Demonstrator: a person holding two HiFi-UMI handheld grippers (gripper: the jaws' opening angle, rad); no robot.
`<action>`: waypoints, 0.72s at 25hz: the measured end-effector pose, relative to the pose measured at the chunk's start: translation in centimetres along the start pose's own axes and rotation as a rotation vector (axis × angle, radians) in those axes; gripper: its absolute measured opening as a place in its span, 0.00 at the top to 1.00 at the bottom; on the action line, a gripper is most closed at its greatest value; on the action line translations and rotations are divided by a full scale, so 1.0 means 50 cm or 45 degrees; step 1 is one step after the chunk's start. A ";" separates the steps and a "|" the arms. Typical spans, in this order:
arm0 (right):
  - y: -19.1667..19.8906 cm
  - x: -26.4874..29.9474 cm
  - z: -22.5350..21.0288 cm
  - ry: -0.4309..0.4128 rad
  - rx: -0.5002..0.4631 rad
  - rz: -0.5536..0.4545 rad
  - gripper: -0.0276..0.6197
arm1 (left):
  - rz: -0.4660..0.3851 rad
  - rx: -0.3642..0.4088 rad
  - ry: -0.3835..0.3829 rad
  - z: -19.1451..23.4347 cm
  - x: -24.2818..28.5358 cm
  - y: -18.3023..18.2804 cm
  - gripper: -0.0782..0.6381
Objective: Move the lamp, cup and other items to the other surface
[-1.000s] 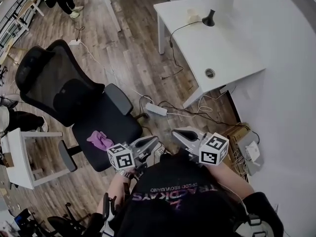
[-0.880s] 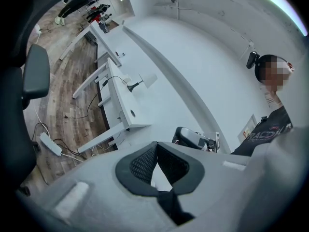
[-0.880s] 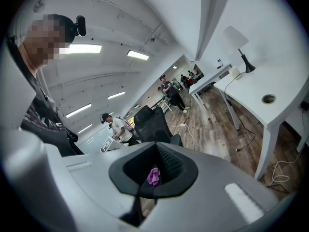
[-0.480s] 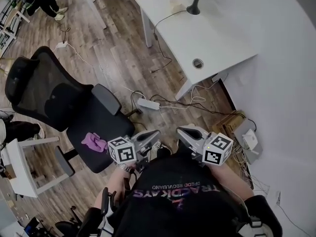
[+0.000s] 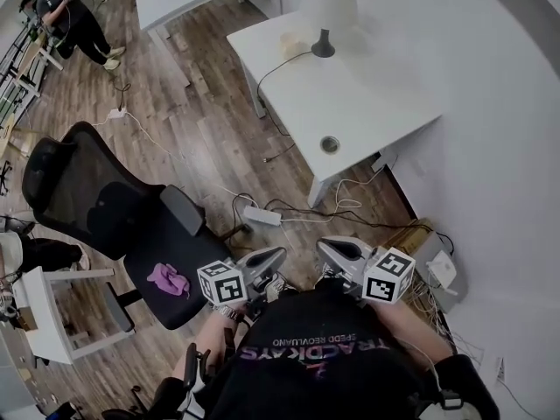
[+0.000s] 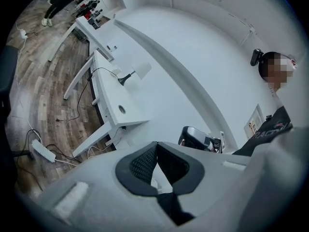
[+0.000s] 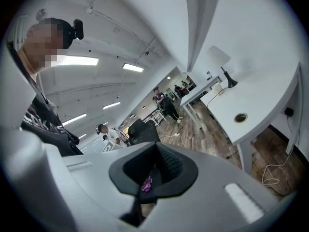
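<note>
Desk (image 5: 376, 103) and lamp (image 5: 326, 16) nearer now

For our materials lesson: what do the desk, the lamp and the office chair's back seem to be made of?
Desk: likely laminated board; flat, matt white, sharp edges.
Lamp: shade looks like white fabric or paper, softly matt; base dark and smooth, plastic or metal, unclear.
Chair back: seemingly black mesh in a solid black frame, slightly see-through.

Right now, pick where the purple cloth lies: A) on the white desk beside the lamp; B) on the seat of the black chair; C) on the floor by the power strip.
B: the head view shows the purple cloth lying on the seat of the black chair.
</note>
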State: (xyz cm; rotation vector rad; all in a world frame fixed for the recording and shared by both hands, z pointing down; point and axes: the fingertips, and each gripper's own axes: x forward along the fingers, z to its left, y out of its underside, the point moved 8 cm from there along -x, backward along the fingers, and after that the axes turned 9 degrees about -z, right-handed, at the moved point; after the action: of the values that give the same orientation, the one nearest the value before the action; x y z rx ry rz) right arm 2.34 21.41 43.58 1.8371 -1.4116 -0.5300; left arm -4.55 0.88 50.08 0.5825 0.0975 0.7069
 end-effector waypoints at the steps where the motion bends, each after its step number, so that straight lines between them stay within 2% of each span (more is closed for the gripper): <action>1: -0.012 -0.014 -0.012 0.004 0.001 -0.017 0.96 | 0.004 0.013 -0.005 -0.007 0.016 -0.001 0.89; 10: -0.060 -0.165 -0.133 0.051 0.056 -0.106 0.96 | 0.020 0.158 -0.082 -0.036 0.184 -0.003 0.89; 18: -0.103 -0.304 -0.224 0.133 0.121 -0.223 0.96 | 0.039 0.231 -0.164 -0.058 0.307 -0.022 0.88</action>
State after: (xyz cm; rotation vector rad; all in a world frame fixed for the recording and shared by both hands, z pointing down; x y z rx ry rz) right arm 8.88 39.81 45.01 2.0466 -1.2324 -0.4536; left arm 7.02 11.36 48.73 0.8030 0.0326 0.6928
